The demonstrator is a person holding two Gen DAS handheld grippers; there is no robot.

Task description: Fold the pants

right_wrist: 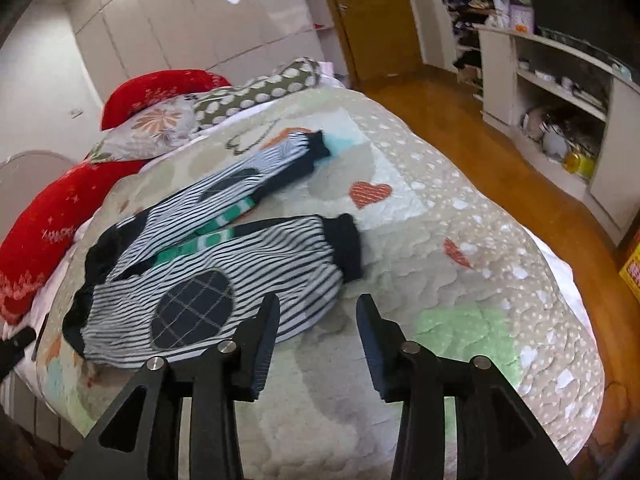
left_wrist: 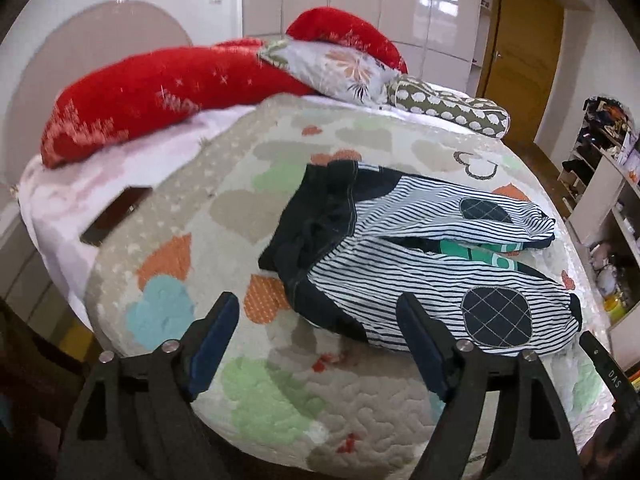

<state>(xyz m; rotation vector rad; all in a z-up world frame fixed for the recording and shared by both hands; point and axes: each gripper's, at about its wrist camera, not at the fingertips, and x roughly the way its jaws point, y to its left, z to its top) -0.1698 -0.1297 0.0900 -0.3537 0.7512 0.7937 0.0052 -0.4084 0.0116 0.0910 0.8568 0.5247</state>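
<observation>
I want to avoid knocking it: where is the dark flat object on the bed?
In the left wrist view, the dark flat object lies at left on the bedspread, below the red pillow, left of the striped pants.

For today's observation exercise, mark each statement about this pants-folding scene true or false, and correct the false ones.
1. The striped pants lie on the quilt. True.
2. The left gripper grips a pant leg. False: it is open and holds nothing.
3. Both pant legs have dark knee patches. True.
4. The right gripper is shut. False: it is open above the quilt.
5. The pillows are blue. False: they are red.
</observation>
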